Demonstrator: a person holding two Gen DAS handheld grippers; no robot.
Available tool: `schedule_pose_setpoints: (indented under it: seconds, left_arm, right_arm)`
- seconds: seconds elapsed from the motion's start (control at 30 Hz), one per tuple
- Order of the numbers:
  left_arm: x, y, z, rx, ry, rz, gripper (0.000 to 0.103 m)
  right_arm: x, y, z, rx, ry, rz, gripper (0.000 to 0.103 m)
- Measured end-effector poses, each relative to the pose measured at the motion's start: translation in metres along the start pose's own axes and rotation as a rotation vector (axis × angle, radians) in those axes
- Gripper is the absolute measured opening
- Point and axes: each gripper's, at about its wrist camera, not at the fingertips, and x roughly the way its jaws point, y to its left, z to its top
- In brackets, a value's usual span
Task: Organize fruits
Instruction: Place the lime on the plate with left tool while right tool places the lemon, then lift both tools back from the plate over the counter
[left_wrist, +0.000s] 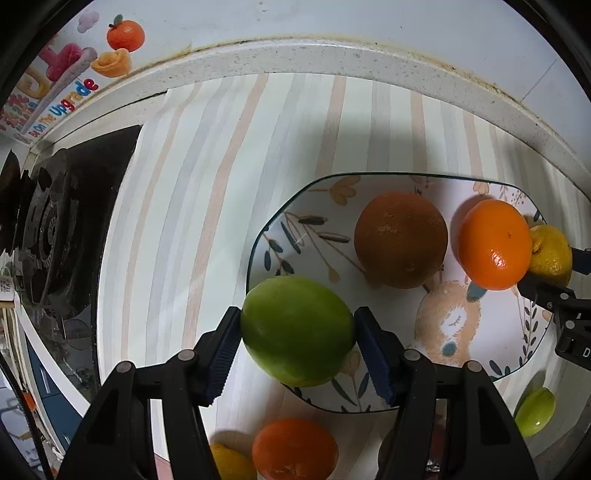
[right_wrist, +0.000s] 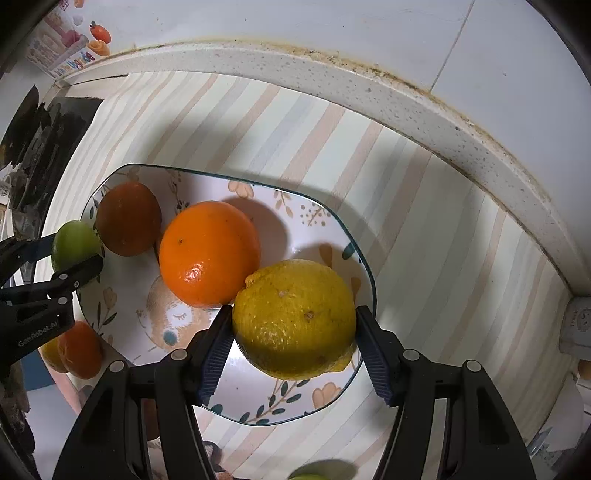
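Observation:
A patterned plate (left_wrist: 491, 328) lies on a striped mat. On it sit a dark brownish orange (left_wrist: 400, 240) and a bright orange (left_wrist: 495, 245). My left gripper (left_wrist: 298, 326) points down over the plate's left rim, shut on a green round fruit (left_wrist: 295, 328). My right gripper (right_wrist: 293, 321) is shut on a yellow lemon (right_wrist: 295, 317) over the plate's right side (right_wrist: 332, 221), and the lemon touches the bright orange (right_wrist: 208, 254). The right wrist view also shows the dark orange (right_wrist: 127, 219) and the green fruit (right_wrist: 74, 242) at the left.
Off the plate near the front lie an orange (left_wrist: 295, 448), a yellow fruit (left_wrist: 229, 461) and a small green fruit (left_wrist: 535, 411). A black gas stove (left_wrist: 48, 229) stands at the left. A speckled stone ledge (left_wrist: 332, 55) and a tiled wall close the back.

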Motion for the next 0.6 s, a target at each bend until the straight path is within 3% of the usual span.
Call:
schedule_pose_setpoints:
  seconds: [0.1, 0.17, 0.27, 0.6]
  left_arm:
    - [0.0, 0.001, 0.002, -0.018, 0.011, -0.014, 0.06]
    - [0.001, 0.005, 0.004, -0.046, 0.028, -0.03, 0.077]
    - [-0.003, 0.011, 0.007, -0.077, 0.016, -0.016, 0.089]
    - [-0.037, 0.031, -0.015, -0.186, -0.042, -0.055, 0.089]
  right_arm:
    - [-0.002, -0.002, -0.001, 0.009, -0.001, -0.003, 0.074]
    - [-0.004, -0.003, 0.0, 0.028, -0.005, 0.008, 0.092]
    - [-0.009, -0.009, -0.001, 0.073, -0.008, 0.032, 0.092]
    - [-0.047, -0.014, -0.028, 0.138, -0.063, 0.022, 0.093]
